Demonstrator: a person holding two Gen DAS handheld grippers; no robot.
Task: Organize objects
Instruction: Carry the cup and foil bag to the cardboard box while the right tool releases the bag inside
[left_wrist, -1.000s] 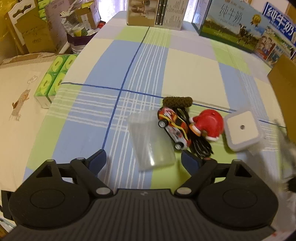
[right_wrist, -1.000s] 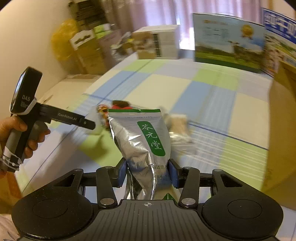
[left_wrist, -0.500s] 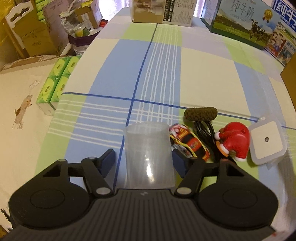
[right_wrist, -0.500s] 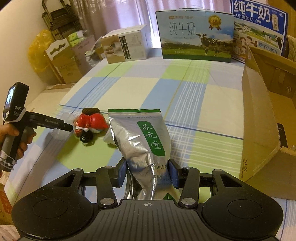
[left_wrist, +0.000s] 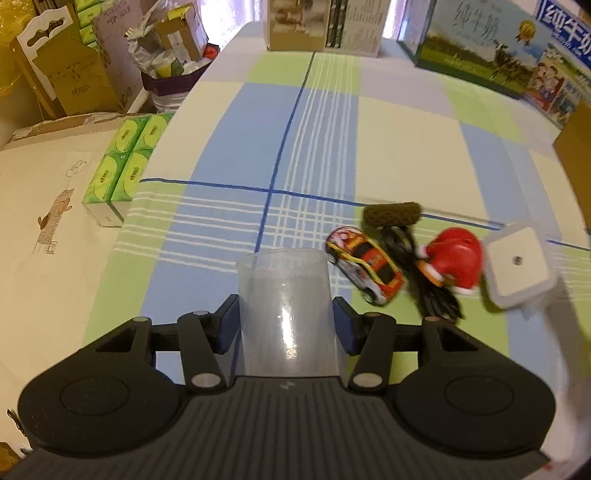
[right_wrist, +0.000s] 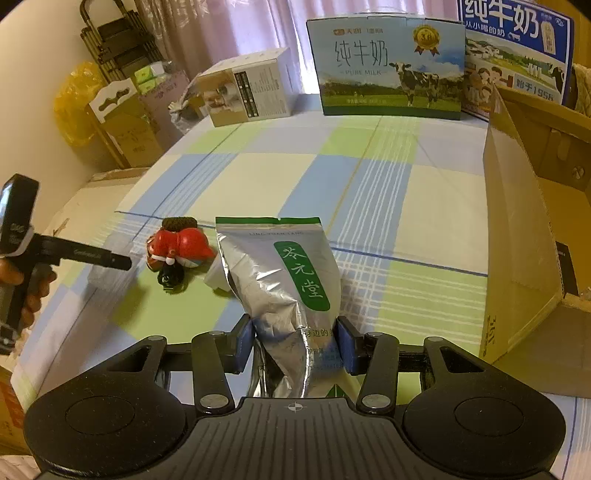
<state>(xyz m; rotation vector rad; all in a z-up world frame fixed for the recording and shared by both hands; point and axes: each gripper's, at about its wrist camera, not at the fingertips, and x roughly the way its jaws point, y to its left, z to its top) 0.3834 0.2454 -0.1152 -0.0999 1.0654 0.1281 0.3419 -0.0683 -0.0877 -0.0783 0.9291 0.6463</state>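
Left gripper (left_wrist: 284, 323): fingers clamped on the sides of a clear cup (left_wrist: 286, 310); blue pads press its wall on both sides.
Cup: translucent plastic with printed graduation marks, held between the left fingers above the cloth (left_wrist: 314, 155), its far end pointing away from the camera.
Right gripper (right_wrist: 295, 338): fingers closed on the lower part of a silver pouch (right_wrist: 284, 280).
Pouch: foil with a green label, held upright in the right fingers; the top edge stands above the cloth, the foil creased at the grip.
Toy car (left_wrist: 364, 269): red, orange and white, lying on the cloth just right of the cup, apart from it.
Cord (left_wrist: 424, 280): black bundle with a brown knitted piece at its far end, between the car and the red toy (left_wrist: 452, 260).
Red toy: red and white figure, touching the cord, near a white square lid (left_wrist: 517, 267).
Box (right_wrist: 532, 206): open cardboard box, at the right of the cloth, well apart from the small items.
Milk cartons (right_wrist: 391, 66): standing at the far edge of the cloth.
Person's hand (right_wrist: 22, 280): seen in the right view holding the left gripper's handle; partly cut off by the frame.
Tissue packs (left_wrist: 123, 162): green, beside the cloth's left edge.
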